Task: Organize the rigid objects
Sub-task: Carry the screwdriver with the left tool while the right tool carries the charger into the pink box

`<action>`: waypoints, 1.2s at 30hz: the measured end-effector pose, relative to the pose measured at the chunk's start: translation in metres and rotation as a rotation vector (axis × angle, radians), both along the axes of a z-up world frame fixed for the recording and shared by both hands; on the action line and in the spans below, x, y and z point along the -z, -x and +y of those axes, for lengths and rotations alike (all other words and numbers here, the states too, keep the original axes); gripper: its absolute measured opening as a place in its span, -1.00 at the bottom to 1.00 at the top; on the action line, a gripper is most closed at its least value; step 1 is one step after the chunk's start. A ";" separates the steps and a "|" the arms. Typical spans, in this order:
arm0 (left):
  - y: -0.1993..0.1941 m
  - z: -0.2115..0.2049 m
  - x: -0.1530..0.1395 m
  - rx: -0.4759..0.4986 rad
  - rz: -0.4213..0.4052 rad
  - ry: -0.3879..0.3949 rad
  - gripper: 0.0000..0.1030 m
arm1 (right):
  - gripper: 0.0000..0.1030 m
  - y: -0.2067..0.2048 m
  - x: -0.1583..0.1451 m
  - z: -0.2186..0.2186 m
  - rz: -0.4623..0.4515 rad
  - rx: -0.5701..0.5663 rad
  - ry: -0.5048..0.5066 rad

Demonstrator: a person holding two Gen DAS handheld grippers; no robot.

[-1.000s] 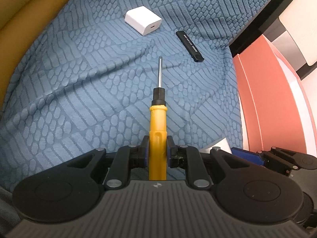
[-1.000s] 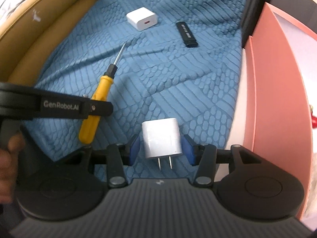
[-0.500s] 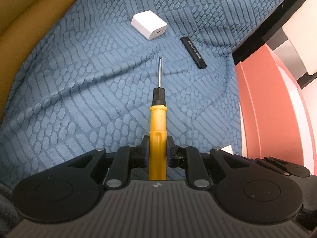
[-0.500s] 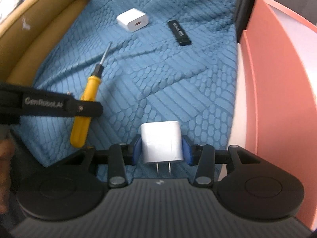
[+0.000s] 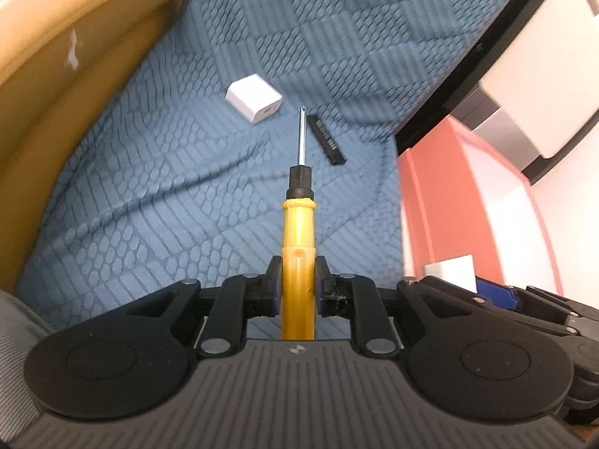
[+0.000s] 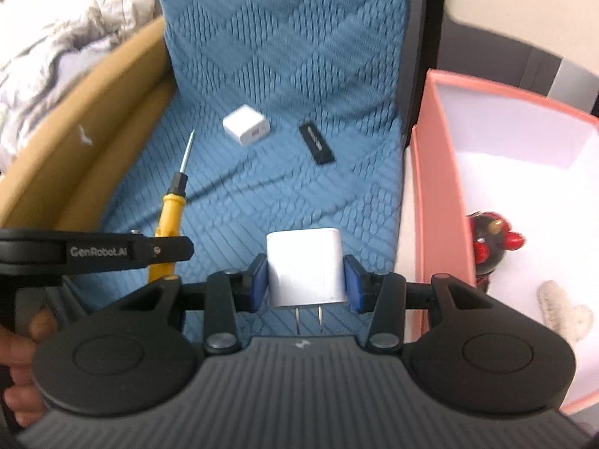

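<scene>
Pink box [image 6: 441, 202] rim just beside gripped charger [image 6: 305, 265]

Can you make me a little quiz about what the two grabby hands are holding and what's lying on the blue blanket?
1. True or false: the left tool is shut on the yellow screwdriver.
2. What does the right tool hold? A) a black stick B) a white plug with two prongs C) a red toy
3. Fill in: apart from what the tools hold, ___ things lie loose on the blue blanket.

Key:
1. True; its pads press the handle on both sides.
2. B, the white plug.
3. Two: a white charger cube and a black stick. The pink box stands beside the blanket.
</scene>
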State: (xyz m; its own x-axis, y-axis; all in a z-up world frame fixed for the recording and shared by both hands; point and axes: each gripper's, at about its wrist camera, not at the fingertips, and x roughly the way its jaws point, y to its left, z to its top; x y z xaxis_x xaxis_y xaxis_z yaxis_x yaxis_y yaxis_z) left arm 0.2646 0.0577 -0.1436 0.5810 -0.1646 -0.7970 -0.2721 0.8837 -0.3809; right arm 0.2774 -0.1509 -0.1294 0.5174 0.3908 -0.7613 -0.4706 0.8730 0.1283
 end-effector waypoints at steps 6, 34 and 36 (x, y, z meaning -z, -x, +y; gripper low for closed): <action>0.022 -0.011 -0.033 0.005 -0.045 -0.003 -0.62 | -0.11 0.028 -0.033 -0.015 -0.049 0.025 -0.036; 0.106 -0.087 -0.119 0.086 -0.172 -0.012 -0.62 | -0.11 0.122 -0.098 -0.107 -0.185 0.146 -0.106; 0.107 -0.096 -0.121 0.091 -0.174 -0.010 -0.62 | -0.11 0.124 -0.098 -0.116 -0.183 0.159 -0.111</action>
State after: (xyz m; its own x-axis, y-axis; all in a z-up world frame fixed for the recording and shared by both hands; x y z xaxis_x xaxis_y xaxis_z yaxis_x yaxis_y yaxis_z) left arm 0.1580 -0.0385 -0.0231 0.6930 -0.2155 -0.6880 -0.1216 0.9057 -0.4062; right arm 0.1536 -0.2673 -0.0309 0.7045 0.3695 -0.6060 -0.3525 0.9232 0.1531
